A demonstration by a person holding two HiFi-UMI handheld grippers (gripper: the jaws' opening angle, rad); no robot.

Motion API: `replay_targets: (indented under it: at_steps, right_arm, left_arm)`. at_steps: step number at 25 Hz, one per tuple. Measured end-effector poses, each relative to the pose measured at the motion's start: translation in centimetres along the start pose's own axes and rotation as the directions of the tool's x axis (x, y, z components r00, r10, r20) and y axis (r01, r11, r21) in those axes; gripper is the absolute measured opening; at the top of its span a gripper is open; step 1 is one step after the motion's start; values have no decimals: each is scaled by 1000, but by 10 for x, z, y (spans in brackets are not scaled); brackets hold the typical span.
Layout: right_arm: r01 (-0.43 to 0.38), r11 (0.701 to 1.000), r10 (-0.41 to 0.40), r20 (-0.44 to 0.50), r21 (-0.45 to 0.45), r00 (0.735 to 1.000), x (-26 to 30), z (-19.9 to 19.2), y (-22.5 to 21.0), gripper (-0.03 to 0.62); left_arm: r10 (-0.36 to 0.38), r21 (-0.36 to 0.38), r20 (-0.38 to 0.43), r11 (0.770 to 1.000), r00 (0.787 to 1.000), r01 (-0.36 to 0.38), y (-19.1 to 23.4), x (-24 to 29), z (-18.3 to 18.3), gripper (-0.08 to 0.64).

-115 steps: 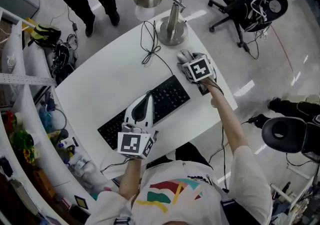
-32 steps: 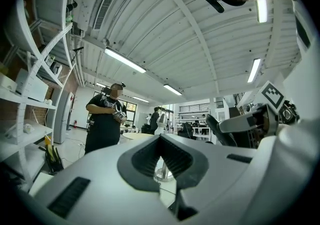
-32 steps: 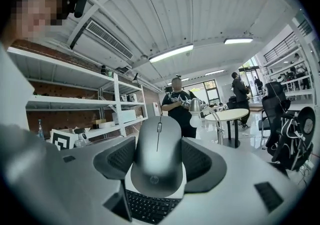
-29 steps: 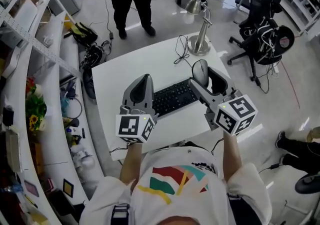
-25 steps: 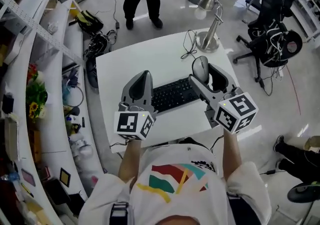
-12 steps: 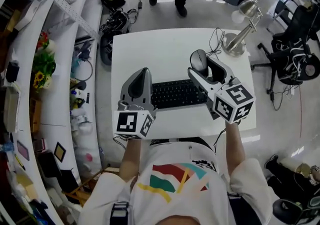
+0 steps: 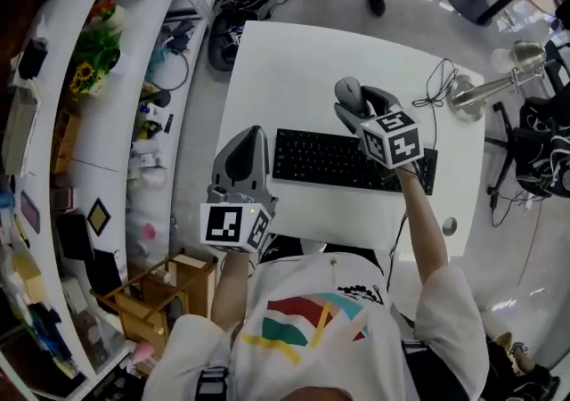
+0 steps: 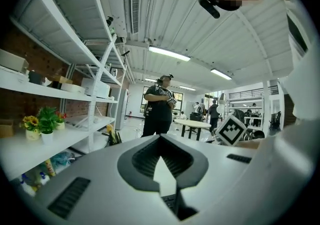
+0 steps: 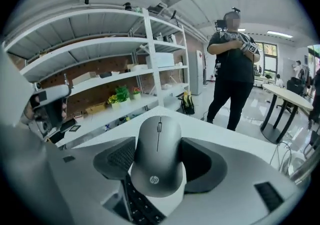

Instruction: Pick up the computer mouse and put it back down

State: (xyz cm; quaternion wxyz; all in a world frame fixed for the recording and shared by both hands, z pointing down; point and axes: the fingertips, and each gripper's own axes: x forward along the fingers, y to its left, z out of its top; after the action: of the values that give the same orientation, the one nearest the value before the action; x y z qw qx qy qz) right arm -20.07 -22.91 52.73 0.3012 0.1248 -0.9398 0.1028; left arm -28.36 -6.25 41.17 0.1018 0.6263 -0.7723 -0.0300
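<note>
We are clasping the computer mouse (image 9: 159, 156) in the right gripper's (image 7: 354, 98) fingers; the left gripper's (image 7: 256, 134) fingers are closed. We should be lowering it flat onto the desk (image 7: 294, 69).

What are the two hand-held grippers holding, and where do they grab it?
The right hand-held gripper holds the grey computer mouse by its two long sides, one jaw on each. The left hand-held gripper is shut and holds nothing.
</note>
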Motion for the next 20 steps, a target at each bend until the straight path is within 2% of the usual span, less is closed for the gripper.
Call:
replay_targets:
  at_steps: [6,11,14,20]
  right_arm:
    - [1,998,-11,-164,-57,986,60,-44,-3,298]
    - [7,995,-33,-259,-100,965,87,-72,-5,298]
    - [6,994,-38,-287,-111,957,98,-82,-3,298]
    - [23,997,-42,-283,-70,958,104,-83,-3,298]
  left_arm:
    - [69,-10,-36,998,997,-70,32,-22,-22,44]
    - [107,-32,-55,993,993,-109,50,-34,-36,44]
    - [112,-45,-57,992,992,-115,57,-38,-40,44]
    - [108,-58,-55,992,993,-111,64,-41,-42,44]
